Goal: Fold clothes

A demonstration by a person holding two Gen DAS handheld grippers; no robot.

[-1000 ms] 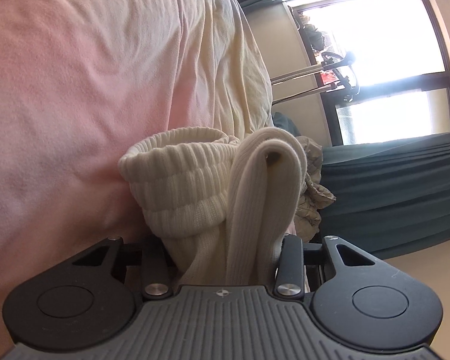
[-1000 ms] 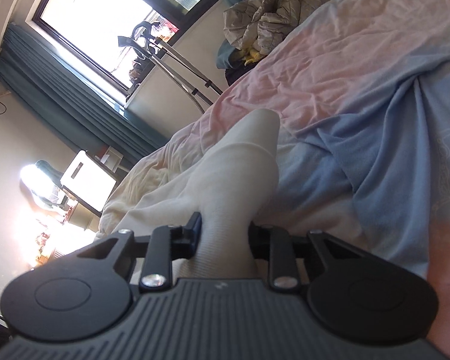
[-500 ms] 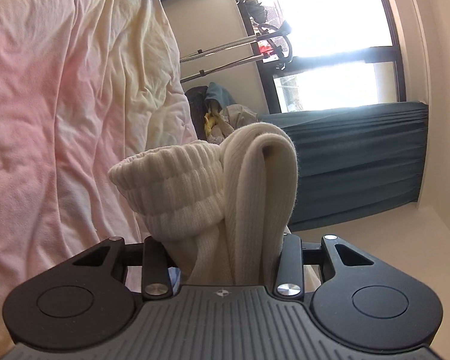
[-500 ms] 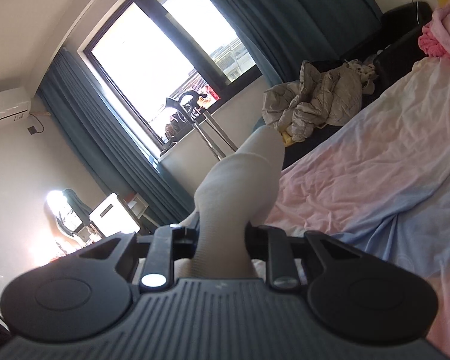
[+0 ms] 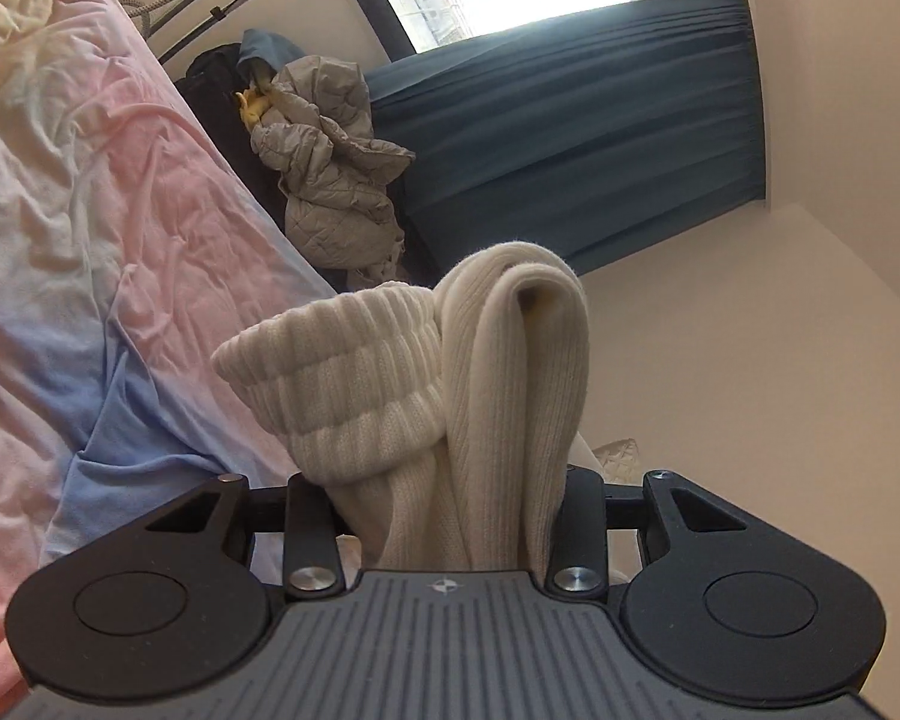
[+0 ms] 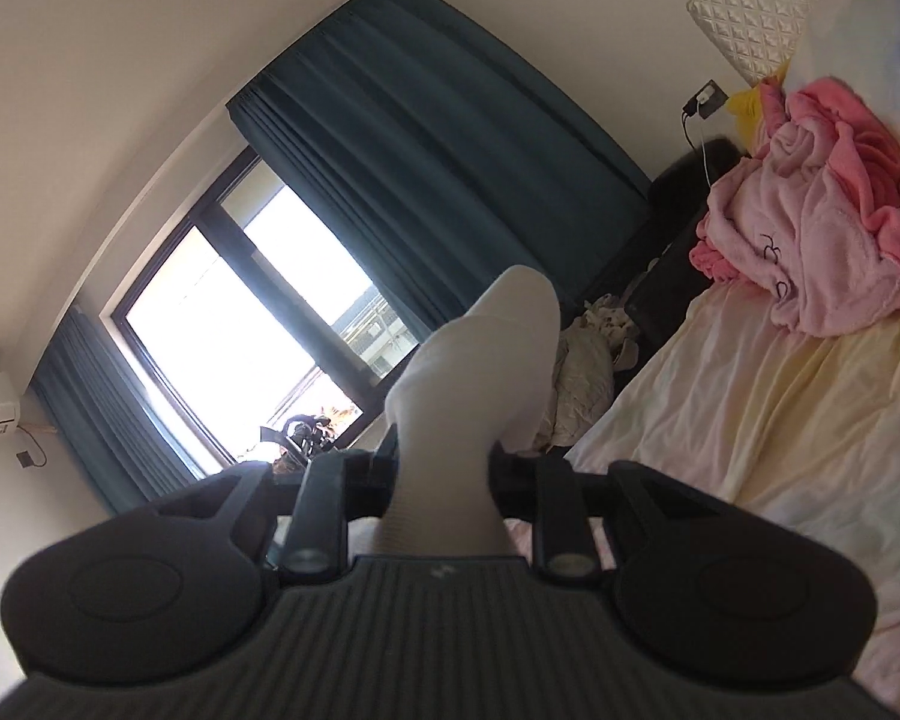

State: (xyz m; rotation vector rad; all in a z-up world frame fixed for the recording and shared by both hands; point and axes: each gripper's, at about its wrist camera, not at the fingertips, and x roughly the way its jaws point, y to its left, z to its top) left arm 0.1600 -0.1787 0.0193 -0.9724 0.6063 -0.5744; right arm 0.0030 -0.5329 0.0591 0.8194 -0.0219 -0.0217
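Left gripper point(image 5: 444, 480) jaws clamped on ribbed cream socks point(image 5: 426, 396), cuff end bunched, held up off the bed point(image 5: 120, 192). Right gripper point(image 6: 444, 468) jaws clamped on sock toe point(image 6: 480, 372), also raised. Behind: grey jacket point(image 5: 324, 180), pink robe point(image 6: 810, 240), teal curtains point(image 6: 438, 156), window point(image 6: 234, 312).

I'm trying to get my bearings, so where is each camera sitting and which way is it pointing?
Left wrist: on the left gripper, facing the bed and curtain; its fingers clamp ribbed socks.
Right wrist: on the right gripper, facing the window; its fingers clamp a white sock.
Shared: bed, curtain, grey jacket.
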